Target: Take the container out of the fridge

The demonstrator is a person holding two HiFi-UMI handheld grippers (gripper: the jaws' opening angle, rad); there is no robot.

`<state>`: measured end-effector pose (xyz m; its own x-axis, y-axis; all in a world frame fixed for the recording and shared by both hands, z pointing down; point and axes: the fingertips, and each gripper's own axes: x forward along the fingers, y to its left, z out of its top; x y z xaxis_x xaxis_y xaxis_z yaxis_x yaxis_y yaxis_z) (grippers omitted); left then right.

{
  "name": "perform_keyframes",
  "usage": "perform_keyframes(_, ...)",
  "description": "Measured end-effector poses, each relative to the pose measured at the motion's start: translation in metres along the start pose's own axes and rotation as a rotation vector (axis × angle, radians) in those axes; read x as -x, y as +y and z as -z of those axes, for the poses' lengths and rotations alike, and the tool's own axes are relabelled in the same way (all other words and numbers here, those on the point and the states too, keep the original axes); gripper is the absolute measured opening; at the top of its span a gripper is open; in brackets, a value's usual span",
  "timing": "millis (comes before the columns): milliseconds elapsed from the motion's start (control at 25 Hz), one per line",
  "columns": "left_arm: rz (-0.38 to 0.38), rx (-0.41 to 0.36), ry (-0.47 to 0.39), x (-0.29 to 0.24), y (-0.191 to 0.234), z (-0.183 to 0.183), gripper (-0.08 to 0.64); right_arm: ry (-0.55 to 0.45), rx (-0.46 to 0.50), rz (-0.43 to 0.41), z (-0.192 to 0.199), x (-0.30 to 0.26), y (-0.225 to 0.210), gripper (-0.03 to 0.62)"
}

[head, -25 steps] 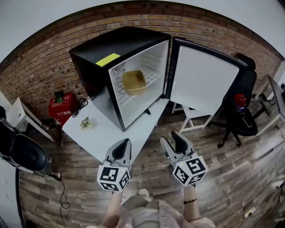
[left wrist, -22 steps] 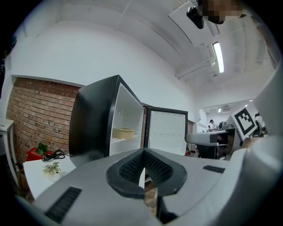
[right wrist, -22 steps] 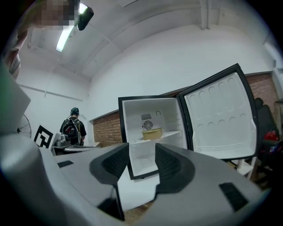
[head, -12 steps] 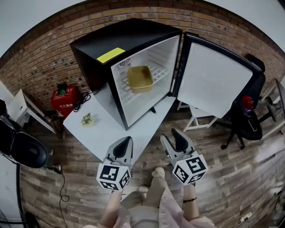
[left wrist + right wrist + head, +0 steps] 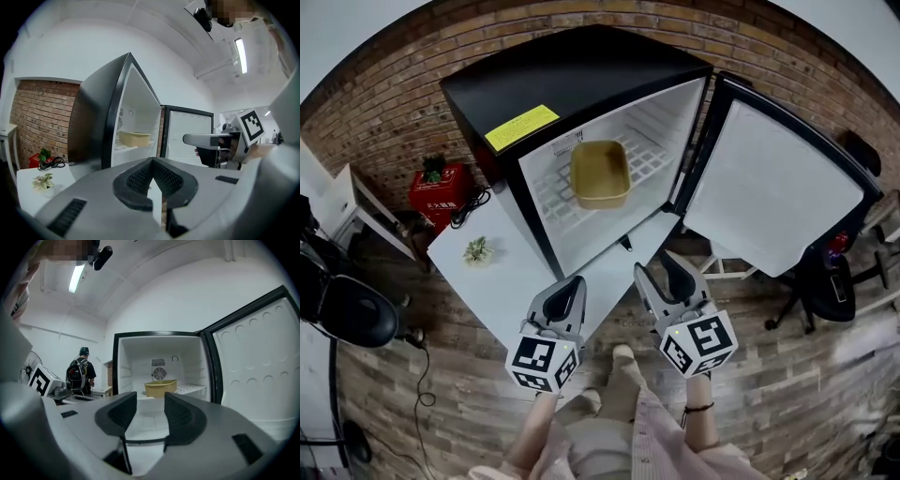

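A yellow-tan open container point(image 5: 600, 173) sits on the white wire shelf inside the black mini fridge point(image 5: 572, 70), whose door point(image 5: 778, 187) is swung wide open to the right. The container shows in the left gripper view point(image 5: 134, 138) and the right gripper view point(image 5: 161, 387), well ahead of both grippers. My left gripper point(image 5: 567, 292) hangs over the table's front edge with its jaws together and nothing in them point(image 5: 152, 161). Just right of it, my right gripper point(image 5: 664, 277) points at the fridge opening, its jaws apart and empty point(image 5: 150, 401).
The fridge stands on a white table point(image 5: 502, 272) with a small plant point(image 5: 476, 250) on its left part. A red box point(image 5: 436, 192) and cables lie behind the table. A black office chair point(image 5: 825, 281) stands beyond the door. A person with a backpack point(image 5: 80, 373) stands far off.
The fridge and container have drawn nearer and larger in the head view as the person stepped forward. Both grippers keep the same pose and jaw state.
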<state>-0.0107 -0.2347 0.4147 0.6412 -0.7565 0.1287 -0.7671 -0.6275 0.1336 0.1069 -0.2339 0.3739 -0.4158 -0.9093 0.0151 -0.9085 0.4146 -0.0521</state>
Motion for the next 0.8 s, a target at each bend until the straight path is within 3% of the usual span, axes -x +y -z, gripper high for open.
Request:
perform_keyframes(320, -0.043, -0.016, -0.007, -0.05, 0.003, -0.013, -0.008, 0.003, 0.139, -0.141, -0.024, -0.051, -0.022, 0.17)
perform_keyframes(600, -0.111, -0.009, -0.009, -0.061, 0.013, -0.022, -0.008, 0.03, 0.271, -0.284, -0.034, -0.087, -0.022, 0.17)
perform_keyframes(800, -0.154, 0.005, -0.016, -0.069, 0.022, -0.022, -0.008, 0.111, 0.391, -0.423, -0.027, -0.105, -0.012, 0.17)
